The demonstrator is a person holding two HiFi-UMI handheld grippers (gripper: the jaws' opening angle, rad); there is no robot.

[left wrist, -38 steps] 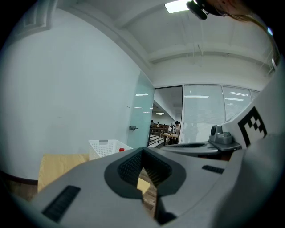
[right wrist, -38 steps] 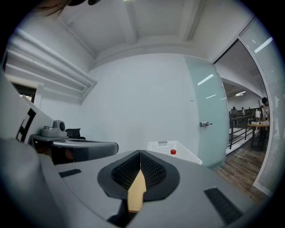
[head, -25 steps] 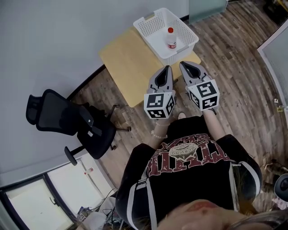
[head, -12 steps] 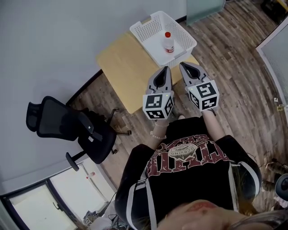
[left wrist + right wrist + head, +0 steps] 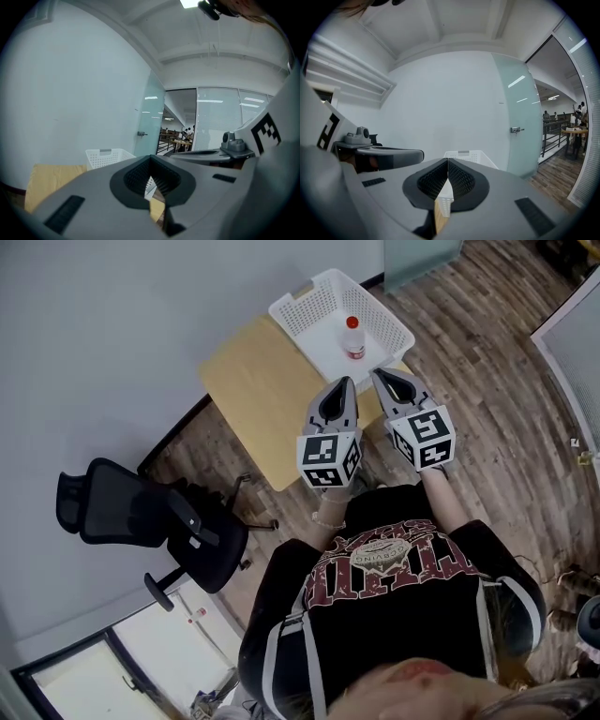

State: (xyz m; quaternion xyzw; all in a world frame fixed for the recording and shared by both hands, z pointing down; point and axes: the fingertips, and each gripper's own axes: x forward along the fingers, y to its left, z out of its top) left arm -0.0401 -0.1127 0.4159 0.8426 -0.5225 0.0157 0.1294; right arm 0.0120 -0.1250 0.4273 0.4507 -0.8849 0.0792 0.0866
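Wood-plank floor (image 5: 487, 362) lies open to the right of and behind the person, with a pale wall (image 5: 112, 324) running along the tabletop's far left edge. The light wooden tabletop (image 5: 253, 395) is bare across its left and middle parts, so that stretch leaves free room to move. A black office chair (image 5: 150, 521) stands on the floor off its left corner, well apart from everything else. A white perforated basket (image 5: 305, 304) fills the tabletop's far right end, its walls close to the edges there.

The left hand-held gripper (image 5: 345, 383) and the right hand-held gripper (image 5: 377, 374) hang side by side over the near right edge, their tips pointing at the basket's near rim. How high they are above it cannot be told. Each gripper's own view shows its jaws pressed together with nothing between them.

A small clear bottle (image 5: 352, 336) with a red cap stands upright inside the basket, near its middle, untouched. By the look of things nothing has been grasped or moved, and all of the handling is yet to be done.
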